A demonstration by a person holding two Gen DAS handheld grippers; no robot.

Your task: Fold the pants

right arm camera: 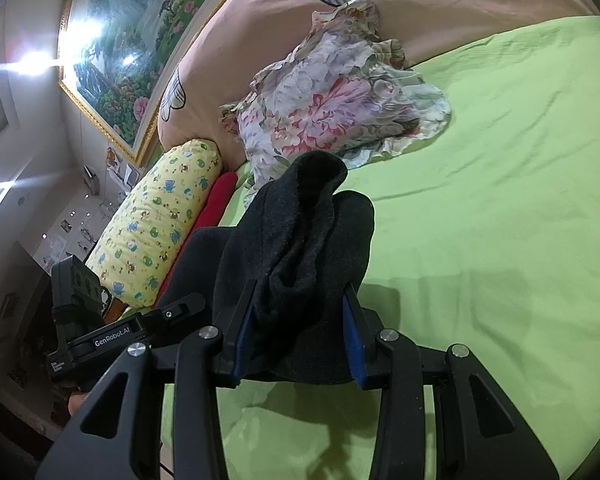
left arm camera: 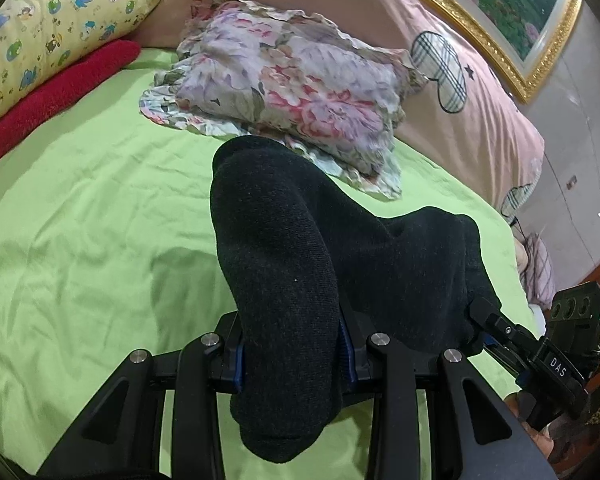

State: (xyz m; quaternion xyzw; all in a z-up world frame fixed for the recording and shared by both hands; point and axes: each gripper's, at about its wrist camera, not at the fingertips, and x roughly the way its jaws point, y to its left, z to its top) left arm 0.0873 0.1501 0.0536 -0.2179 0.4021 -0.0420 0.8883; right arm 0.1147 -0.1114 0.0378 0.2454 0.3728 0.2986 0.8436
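Dark charcoal pants [left arm camera: 284, 264] hang bunched above the green bed sheet [left arm camera: 100, 200]. My left gripper [left arm camera: 292, 356] is shut on a thick fold of them, blue pads pressing both sides, cloth drooping below the jaws. In the same view my right gripper [left arm camera: 484, 316] bites the pants' other end at the right. From the right wrist view my right gripper [right arm camera: 300, 332] is shut on a bunched wad of the pants [right arm camera: 300, 240], and my left gripper [right arm camera: 180, 308] holds the cloth at the lower left. The fingertips of both are buried in fabric.
A floral pillow [left arm camera: 284, 92] lies just beyond the pants. A yellow cartoon-print pillow [left arm camera: 60, 28] and a red cloth [left arm camera: 56, 92] sit at the left. A pink duvet [left arm camera: 460, 92] runs along the back, below a gold-framed painting [left arm camera: 512, 12]. Green sheet [right arm camera: 500, 220] spreads to the right.
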